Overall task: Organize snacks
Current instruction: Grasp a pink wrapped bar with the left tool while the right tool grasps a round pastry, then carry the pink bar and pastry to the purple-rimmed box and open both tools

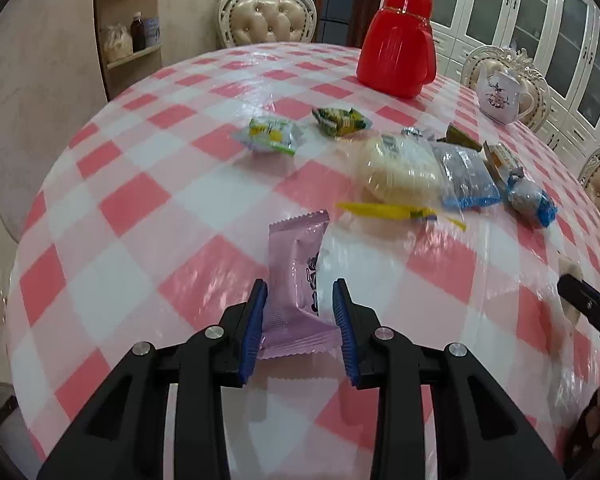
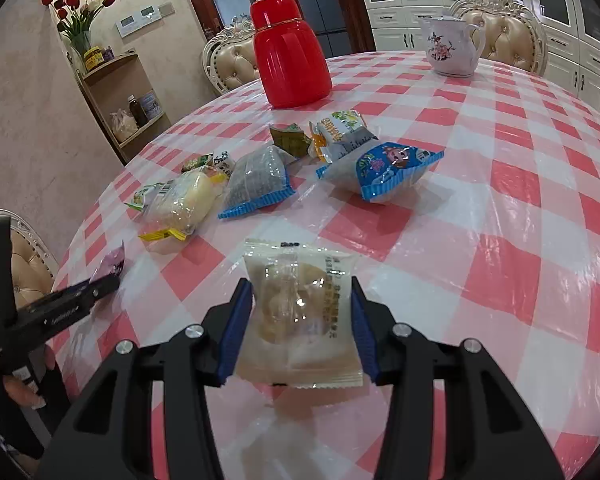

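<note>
My left gripper (image 1: 300, 284) is shut on a pink snack packet (image 1: 296, 264), which it holds just above the checked tablecloth (image 1: 140, 200). In the right wrist view that gripper (image 2: 104, 286) comes in from the left, with the pink packet (image 2: 112, 264) at its tip. My right gripper (image 2: 300, 280) is shut on a clear packet with a beige pastry (image 2: 296, 304), lifted off the cloth. Several loose snacks lie mid-table: a clear bag of pale cake (image 1: 400, 168), blue-edged packets (image 1: 468, 176) and green packets (image 1: 270, 138).
A red flask (image 1: 398, 40) and a white flowered teapot (image 1: 500, 96) stand at the far side of the table. Padded chairs (image 1: 264, 20) ring it. A corner shelf (image 2: 128, 92) with jars stands by the wall at left. A hand (image 2: 24, 392) holds the left gripper's handle.
</note>
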`<action>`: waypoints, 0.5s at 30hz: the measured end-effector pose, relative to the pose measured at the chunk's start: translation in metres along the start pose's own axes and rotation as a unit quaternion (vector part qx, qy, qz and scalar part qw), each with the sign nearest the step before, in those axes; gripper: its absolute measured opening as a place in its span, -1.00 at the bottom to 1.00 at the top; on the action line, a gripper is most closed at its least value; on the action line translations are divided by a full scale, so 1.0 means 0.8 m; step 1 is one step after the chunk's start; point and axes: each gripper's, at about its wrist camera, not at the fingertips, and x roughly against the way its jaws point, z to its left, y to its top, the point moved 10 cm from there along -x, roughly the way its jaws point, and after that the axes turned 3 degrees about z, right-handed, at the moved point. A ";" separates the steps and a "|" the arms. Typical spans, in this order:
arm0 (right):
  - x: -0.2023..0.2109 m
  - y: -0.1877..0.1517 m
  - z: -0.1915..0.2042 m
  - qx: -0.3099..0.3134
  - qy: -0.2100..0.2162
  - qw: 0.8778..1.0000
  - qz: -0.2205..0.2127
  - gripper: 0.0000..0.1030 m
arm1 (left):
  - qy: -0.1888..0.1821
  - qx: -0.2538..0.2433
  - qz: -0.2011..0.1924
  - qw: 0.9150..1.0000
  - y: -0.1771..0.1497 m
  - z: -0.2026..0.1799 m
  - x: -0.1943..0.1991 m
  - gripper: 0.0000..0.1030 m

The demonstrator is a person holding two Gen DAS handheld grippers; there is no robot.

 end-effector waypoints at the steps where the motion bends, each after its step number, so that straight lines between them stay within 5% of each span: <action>1: 0.000 0.000 0.000 -0.001 0.000 1.000 0.000 -0.07 | 0.003 -0.003 0.003 1.000 0.000 0.002 -0.001 -0.34; 7: 0.000 0.000 0.000 -0.002 0.000 1.000 -0.001 -0.07 | 0.039 -0.035 0.010 0.999 0.002 -0.001 -0.007 -0.30; 15: 0.000 0.000 0.000 -0.001 0.004 1.000 -0.001 -0.07 | 0.013 -0.007 -0.012 1.000 0.005 0.004 0.003 -0.39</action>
